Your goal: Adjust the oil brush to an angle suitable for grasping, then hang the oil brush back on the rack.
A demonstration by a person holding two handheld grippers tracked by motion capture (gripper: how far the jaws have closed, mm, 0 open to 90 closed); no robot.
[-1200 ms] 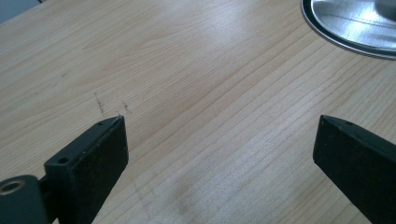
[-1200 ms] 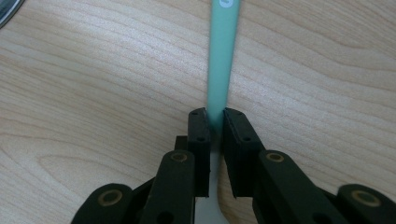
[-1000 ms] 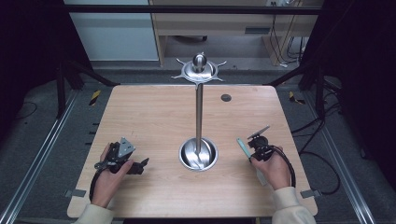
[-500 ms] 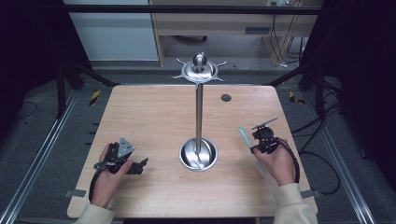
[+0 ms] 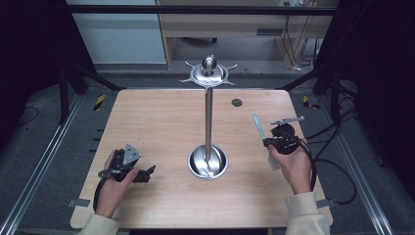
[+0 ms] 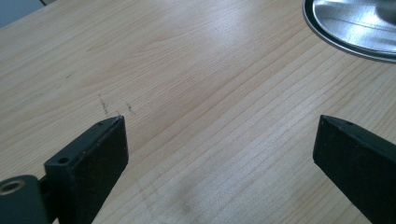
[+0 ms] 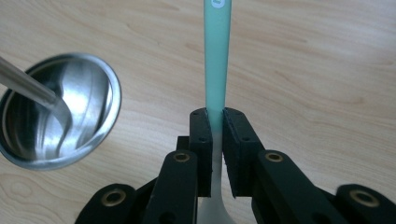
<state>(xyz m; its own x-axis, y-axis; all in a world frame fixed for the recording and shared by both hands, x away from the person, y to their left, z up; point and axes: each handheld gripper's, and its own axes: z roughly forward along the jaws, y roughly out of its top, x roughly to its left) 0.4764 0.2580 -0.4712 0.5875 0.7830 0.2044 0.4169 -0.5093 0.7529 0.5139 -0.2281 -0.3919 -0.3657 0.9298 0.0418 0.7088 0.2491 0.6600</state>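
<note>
Wooden table point(image 5: 161, 122) | left tool point(image 5: 143, 174) released, near front edge | right tool point(image 5: 268, 142) clenches teal utensil point(image 5: 258, 126), perhaps spoon

Looks like lab or test room. Wood tabletop point(image 5: 161, 122) inside metal frame point(image 5: 44, 147), dark curtains point(image 5: 29, 58) at sides, loose cables point(image 5: 337, 166) on grey floor point(image 5: 58, 161), plain desk point(image 5: 230, 24) behind.

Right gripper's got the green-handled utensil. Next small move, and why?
Probably raise the right gripper toward the stand's top disc. Its jaws clamp the green handle, whose hole end points away, and the disc has hooks. The left gripper sits open and idle.
</note>
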